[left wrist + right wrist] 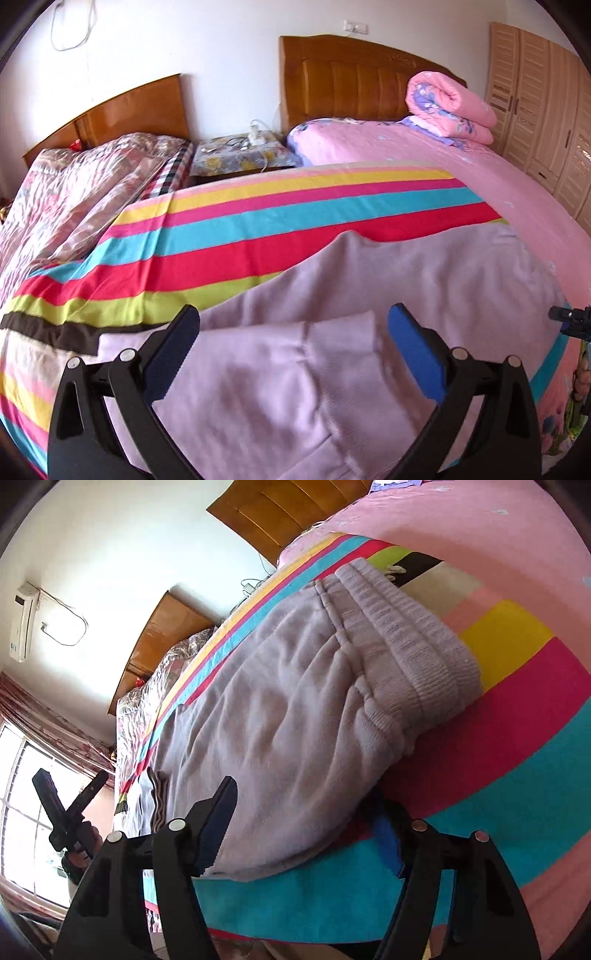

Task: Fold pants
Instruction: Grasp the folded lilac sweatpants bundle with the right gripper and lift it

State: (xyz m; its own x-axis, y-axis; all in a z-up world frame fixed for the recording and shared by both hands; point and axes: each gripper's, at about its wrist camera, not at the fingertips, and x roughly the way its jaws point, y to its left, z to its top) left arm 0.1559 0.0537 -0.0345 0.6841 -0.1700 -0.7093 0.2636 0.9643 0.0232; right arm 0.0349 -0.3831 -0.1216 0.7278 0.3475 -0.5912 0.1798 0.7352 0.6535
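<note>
Pale lilac knit pants (pixel 332 332) lie flat on a striped sheet (pixel 258 229) on the bed. In the right wrist view the pants (pixel 288 709) show a ribbed waistband (pixel 413 642) at the far end. My left gripper (pixel 293 325) is open, its fingers spread wide just above the leg fabric, holding nothing. My right gripper (pixel 306 808) is open, straddling the near edge of the pants, with one finger partly hidden under the cloth. The other gripper shows at the far left of the right wrist view (pixel 66 812).
A pink sheet (pixel 480 184) covers the rest of the bed, with a rolled pink quilt (pixel 450 107) by the wooden headboard (pixel 351 81). A nightstand (pixel 240 155) and a second bed (pixel 74 192) stand left. A wardrobe (pixel 535 110) stands right.
</note>
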